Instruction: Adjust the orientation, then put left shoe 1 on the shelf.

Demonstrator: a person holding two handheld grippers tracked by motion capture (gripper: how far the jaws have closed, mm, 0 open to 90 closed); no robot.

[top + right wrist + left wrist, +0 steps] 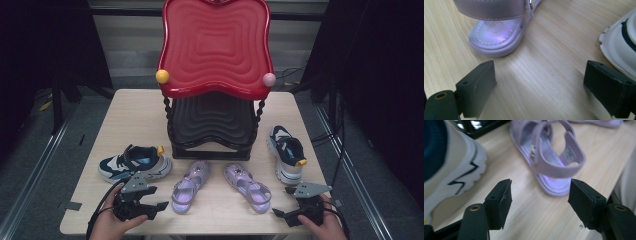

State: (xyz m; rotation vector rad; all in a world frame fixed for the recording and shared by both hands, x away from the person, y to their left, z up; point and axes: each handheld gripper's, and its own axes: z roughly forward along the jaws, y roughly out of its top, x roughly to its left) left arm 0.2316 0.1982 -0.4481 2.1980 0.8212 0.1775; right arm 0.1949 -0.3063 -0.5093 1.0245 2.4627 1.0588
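Note:
My left gripper [155,207] hovers open near the table's front edge, nothing between its jaws. Just ahead of it, in the left gripper view, lies the heel of a purple sandal [554,157], with a navy and white sneaker [449,165] to its left. From above, that sandal [191,186] and sneaker [134,162] lie front left. My right gripper [280,212] is open too, low at the front right. In the right gripper view [539,75] the second purple sandal [496,32] lies ahead and a white sneaker sole [621,42] is at the right edge.
A two-tier rack stands at the back middle of the wooden table [135,115], with a red top shelf [215,45] and a black lower shelf [212,120]. The second sandal [247,186] and second sneaker [286,152] lie front right. Dark curtains flank the table.

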